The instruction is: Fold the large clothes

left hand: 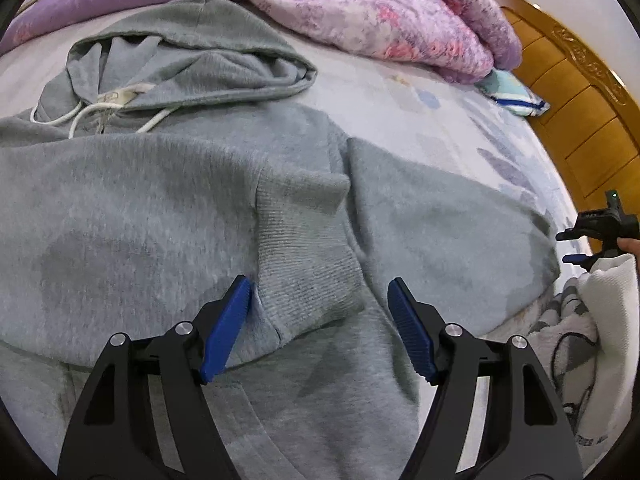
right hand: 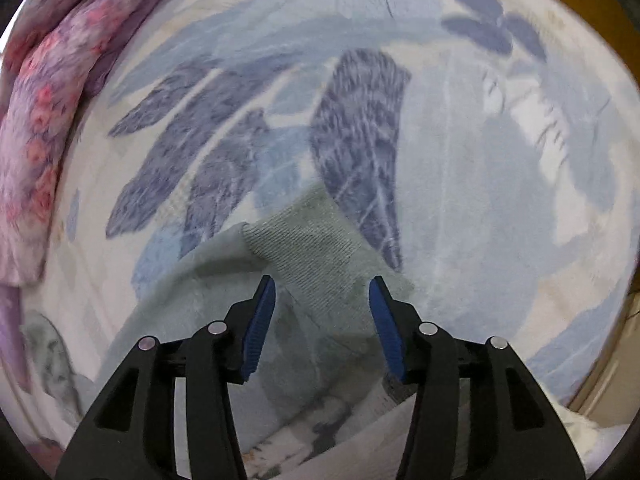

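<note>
Both the left gripper [left hand: 320,312] and the right gripper [right hand: 322,304] share one build: matte black angular linkage arms with triangular cut-outs, round silver pivot screws, ribbed blue finger pads [left hand: 226,330]; a bit of bare skin shows behind the right unit.

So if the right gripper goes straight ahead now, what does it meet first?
Most likely the ribbed cuff of the grey hoodie sleeve, which lies between the open right gripper fingers; depth is unclear.
</note>
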### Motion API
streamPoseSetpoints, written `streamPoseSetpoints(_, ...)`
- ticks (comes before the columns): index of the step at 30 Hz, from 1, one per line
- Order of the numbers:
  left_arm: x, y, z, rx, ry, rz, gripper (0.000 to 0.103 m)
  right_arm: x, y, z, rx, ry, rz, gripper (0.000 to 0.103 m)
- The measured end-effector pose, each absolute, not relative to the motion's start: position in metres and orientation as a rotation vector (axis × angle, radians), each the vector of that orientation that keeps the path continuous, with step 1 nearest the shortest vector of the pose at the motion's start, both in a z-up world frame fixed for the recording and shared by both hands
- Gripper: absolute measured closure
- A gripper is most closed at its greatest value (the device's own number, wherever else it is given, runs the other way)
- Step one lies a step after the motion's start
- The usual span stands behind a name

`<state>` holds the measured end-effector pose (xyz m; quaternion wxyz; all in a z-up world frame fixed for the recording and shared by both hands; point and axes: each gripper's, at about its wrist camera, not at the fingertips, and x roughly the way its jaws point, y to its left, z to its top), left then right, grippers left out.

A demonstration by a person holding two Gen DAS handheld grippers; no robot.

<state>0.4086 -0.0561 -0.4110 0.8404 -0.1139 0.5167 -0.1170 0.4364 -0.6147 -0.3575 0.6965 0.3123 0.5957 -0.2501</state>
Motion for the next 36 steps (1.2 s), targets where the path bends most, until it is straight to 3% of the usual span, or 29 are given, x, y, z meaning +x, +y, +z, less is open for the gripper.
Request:
streamPoseSetpoints(6, 0.407, -0.072, -0.419, -0.119, 1.087, -0.242, 0.026, 0.445, -0.616, -0.379, 0.724, 1.366, -0.509, 0.039)
streamPoseSetpoints(8, 0.407, -0.075, -0.421, -0.088, 1.086, -0.240, 0.025, 0.447, -0.617, -0.383, 0.733, 1.356, -0.504, 0.039)
streamPoseSetpoints(10, 0.406, -0.075, -0.421, -0.088, 1.084, -0.240, 0.025, 0.445, -0.618, -0.383, 0.735, 1.336, -0.508, 0.042)
streamPoseSetpoints(12, 0.406, -0.074, -0.420, -0.098, 1.086, -0.238, 0.024, 0.441, -0.619, -0.380, 0.740, 1.295, -0.508, 0.062)
streamPoseSetpoints(17, 0.404, -0.067, -0.415, -0.140, 1.091, -0.244, 0.024, 0.427, -0.618, -0.366, 0.767, 1.186, -0.441, 0.090)
streamPoseSetpoints(26, 0.378, -0.030, -0.374, -0.262, 1.042, -0.262, 0.024, 0.406, -0.554, -0.273, 0.482, 0.893, -0.350, 0.092)
streamPoseSetpoints(31, 0.364, 0.018, -0.353, -0.255, 0.986, -0.157, 0.023, 0.402, -0.459, -0.207, 0.396, 0.793, -0.158, 0.093)
streamPoseSetpoints(36, 0.360, 0.091, -0.360, -0.262, 1.049, 0.074, 0.023, 0.405, -0.346, -0.164, 0.402, 0.758, 0.076, 0.093)
